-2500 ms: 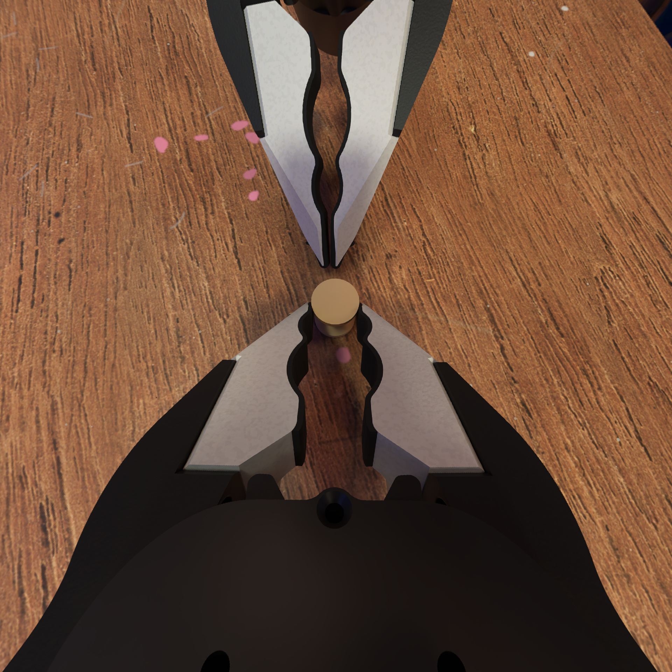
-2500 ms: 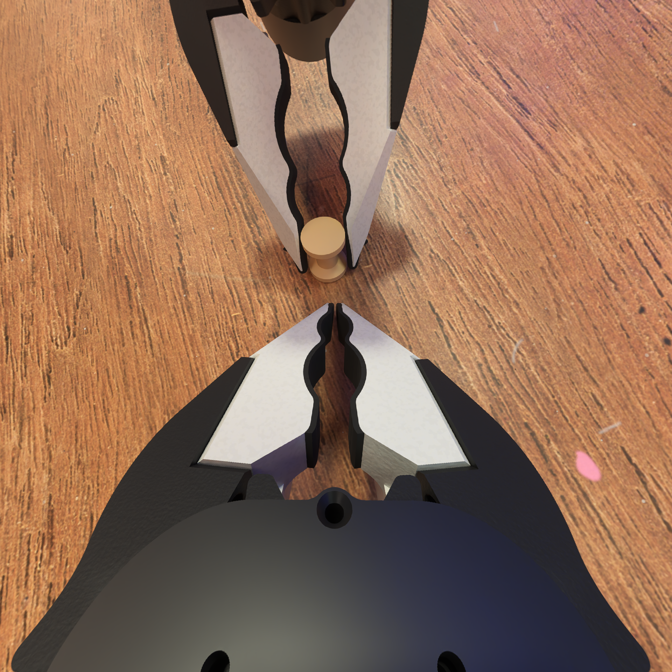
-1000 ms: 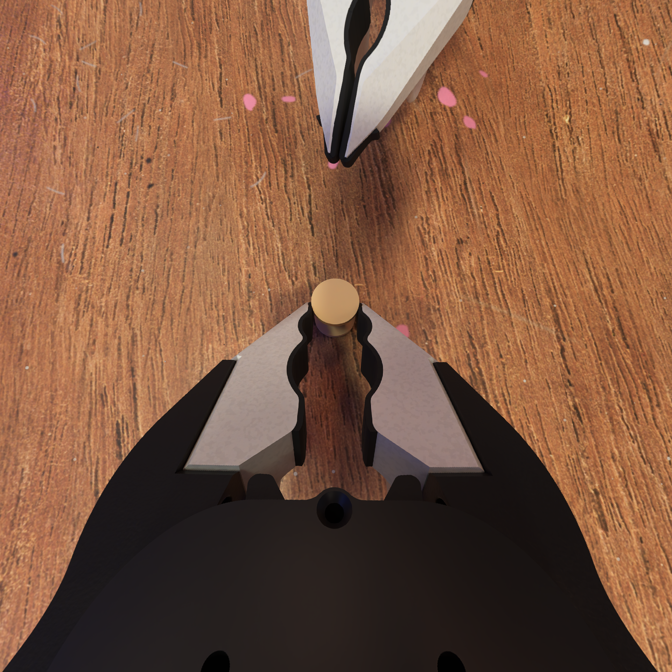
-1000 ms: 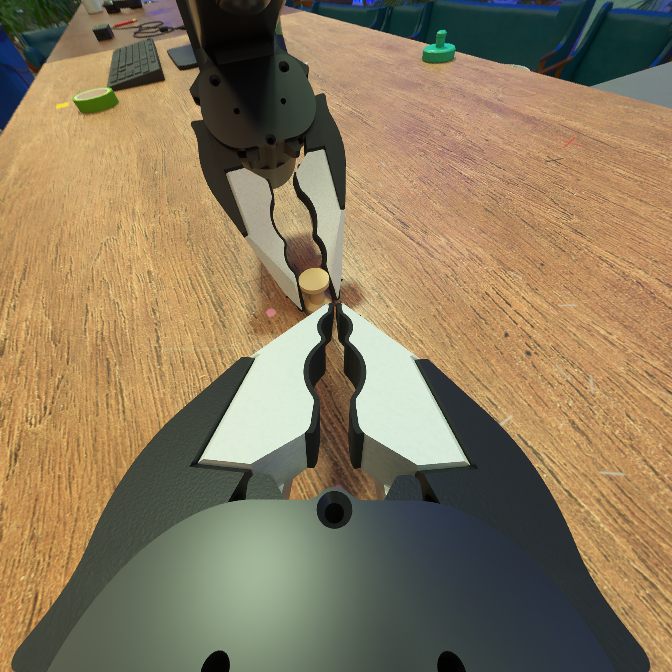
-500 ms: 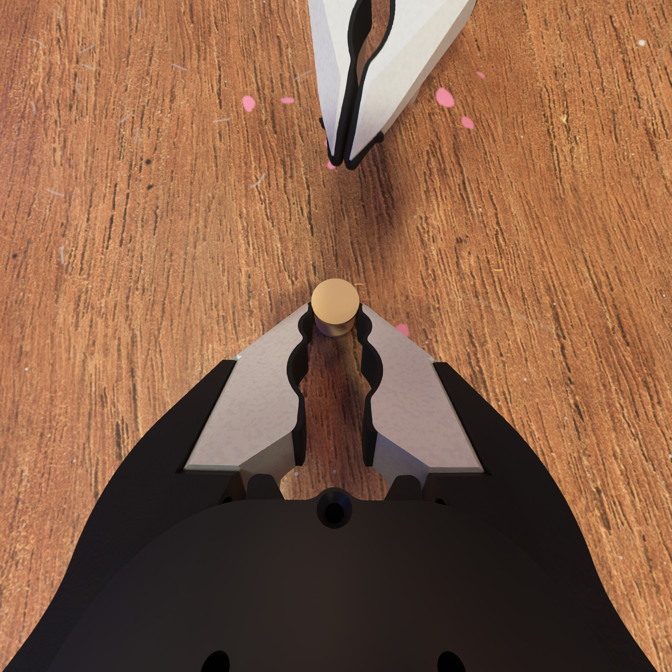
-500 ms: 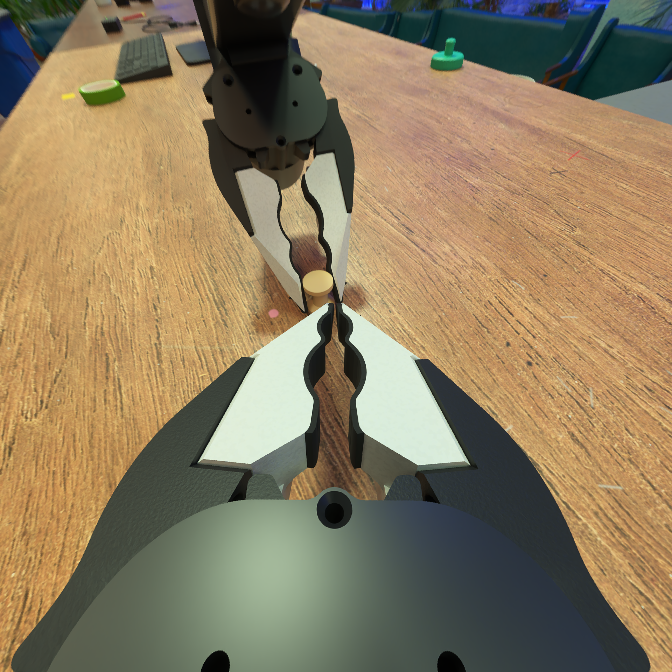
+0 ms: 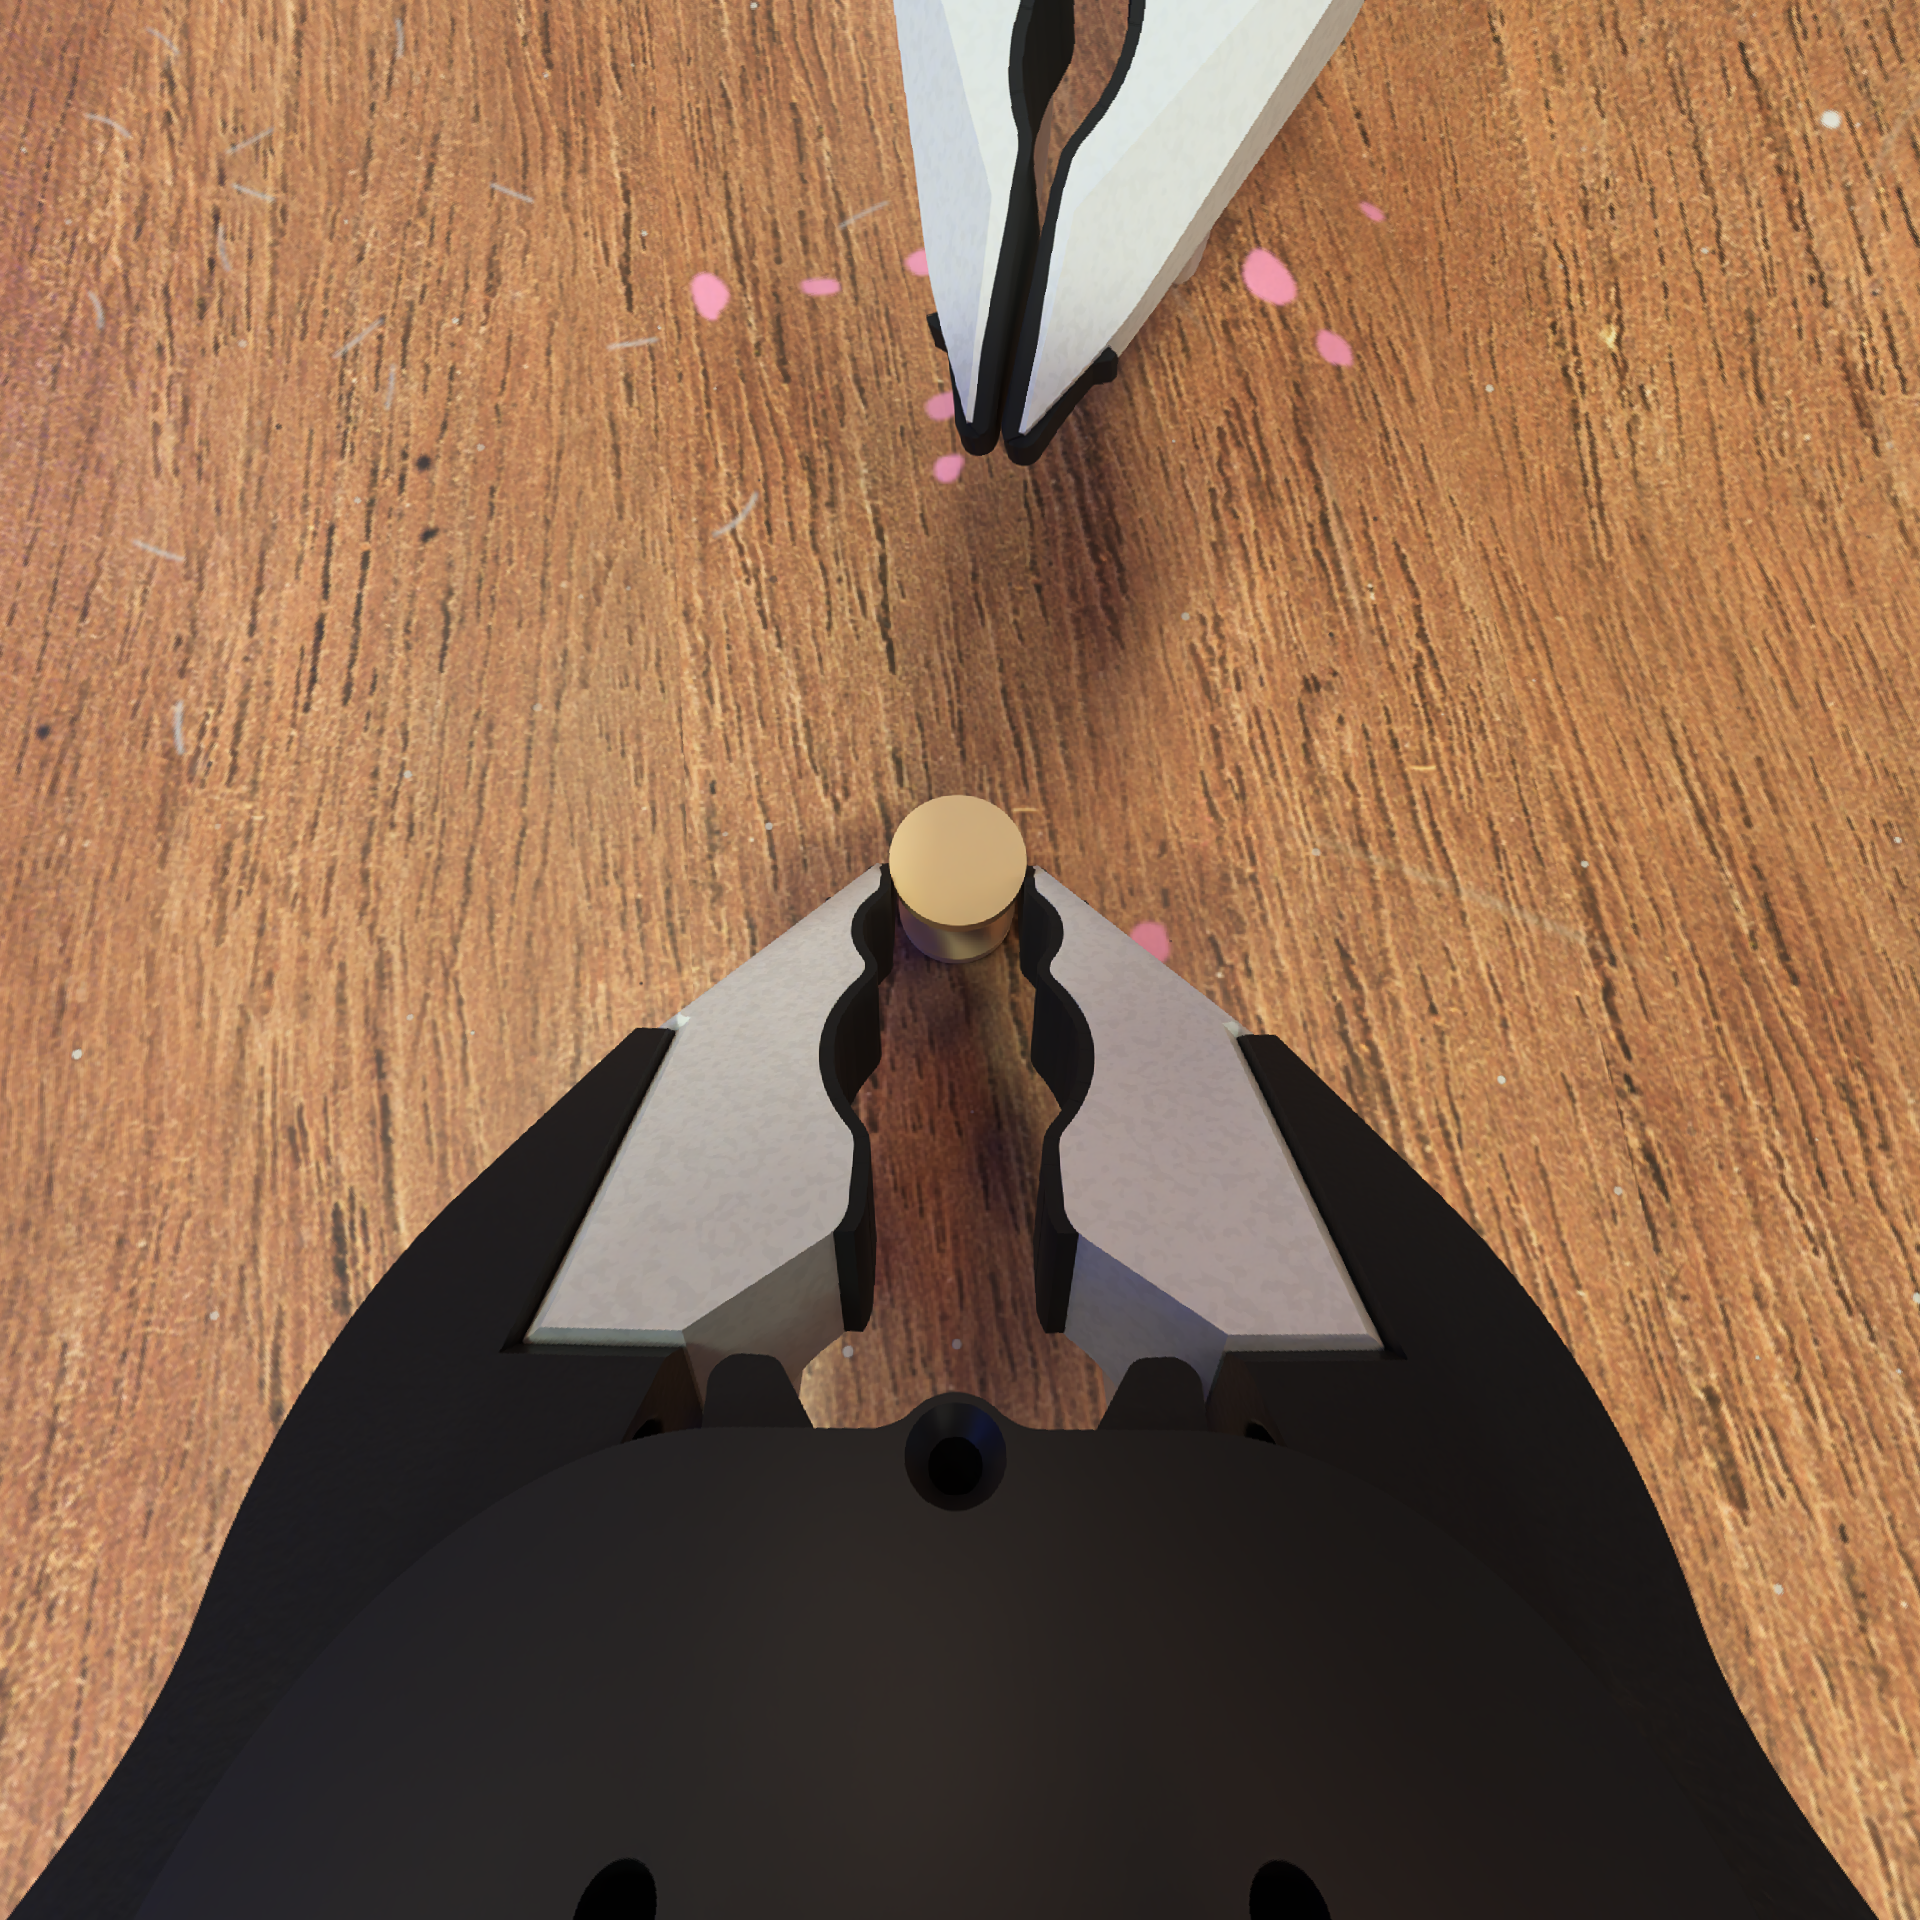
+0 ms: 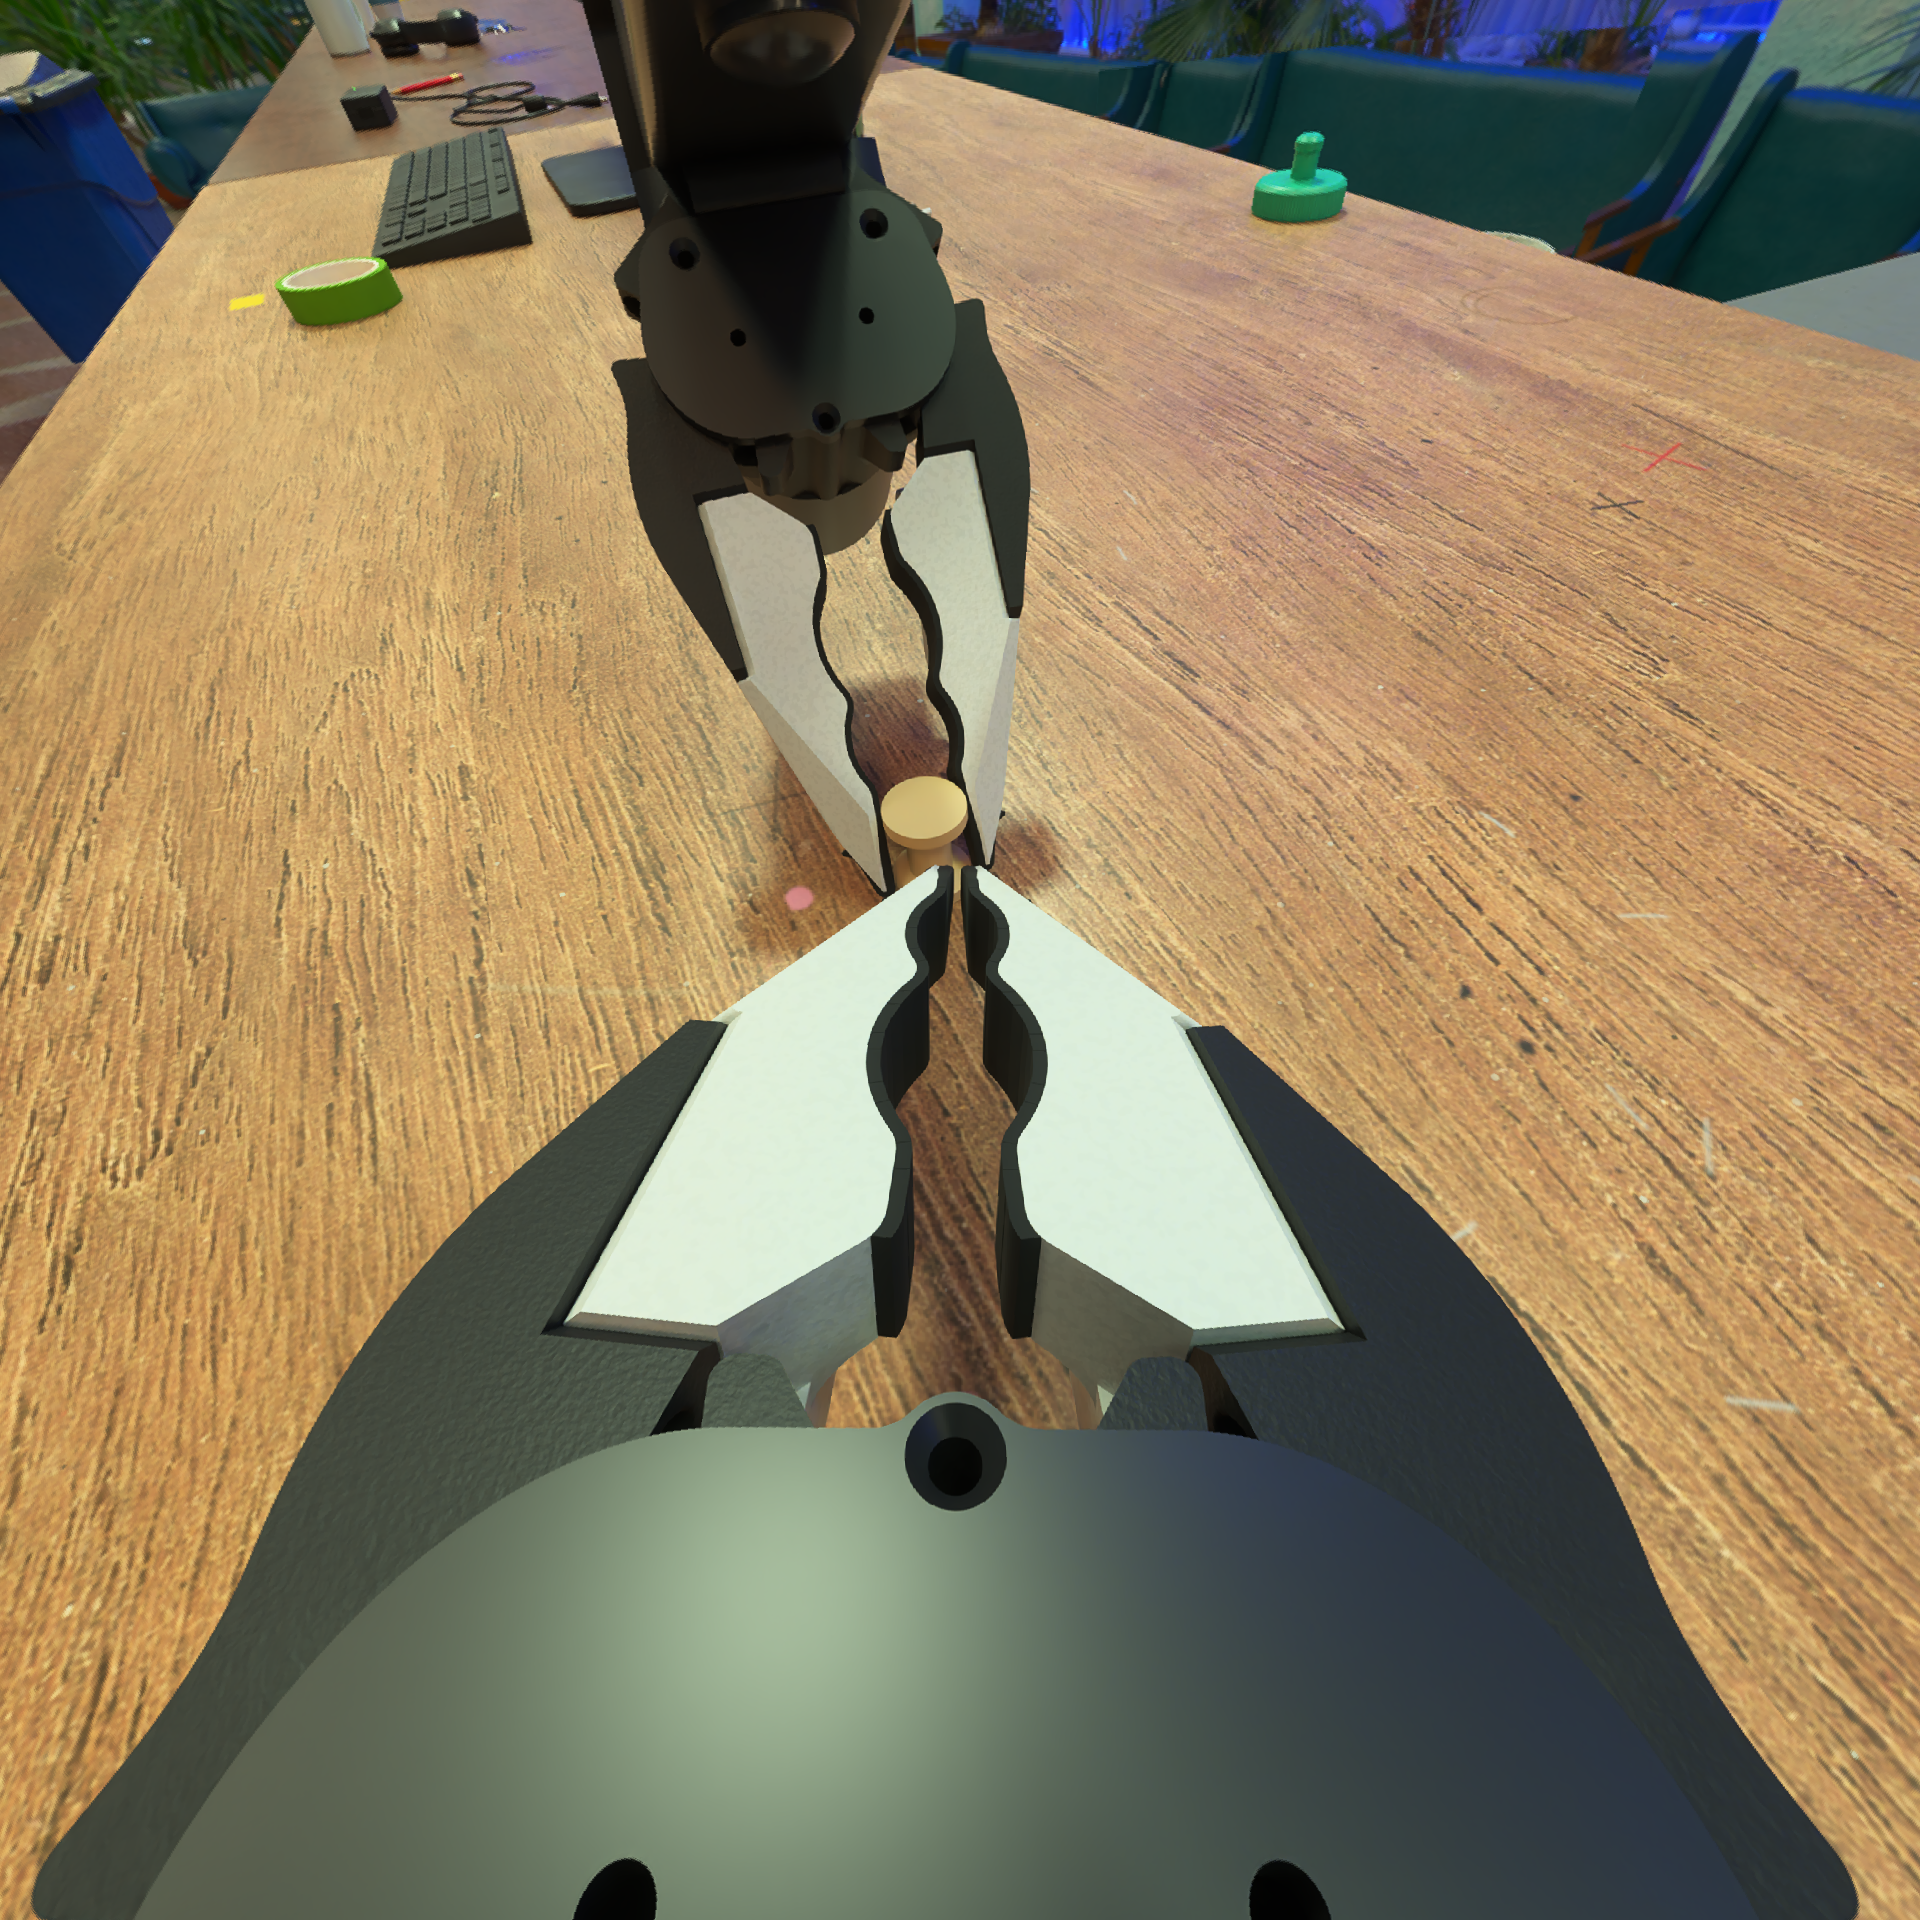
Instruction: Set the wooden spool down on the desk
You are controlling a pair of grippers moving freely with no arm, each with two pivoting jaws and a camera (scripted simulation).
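The small tan wooden spool (image 7: 957,862) stands upright between the fingertips of my left gripper (image 7: 957,894), which is shut on it just over the wooden desk (image 7: 416,727). In the right wrist view the spool (image 8: 923,812) sits low between the left gripper's white fingers (image 8: 831,758). Its foot is hidden behind my right gripper (image 8: 956,883), so I cannot tell whether it touches the desk (image 8: 1455,831). My right gripper is shut and empty. It points at the spool from a short way off and also shows at the top of the left wrist view (image 7: 997,447).
At the far end of the desk lie a green tape roll (image 8: 338,289), a black keyboard (image 8: 452,197), a dark pad (image 8: 587,179) and a green knobbed piece (image 8: 1299,187). Teal chairs (image 8: 1455,114) line the far side. Pink spots (image 7: 1268,278) dot the wood.
My right gripper has drawn back from the spool and tipped up, so its view now takes in the far desk. My left gripper has kept its hold on the spool in place.
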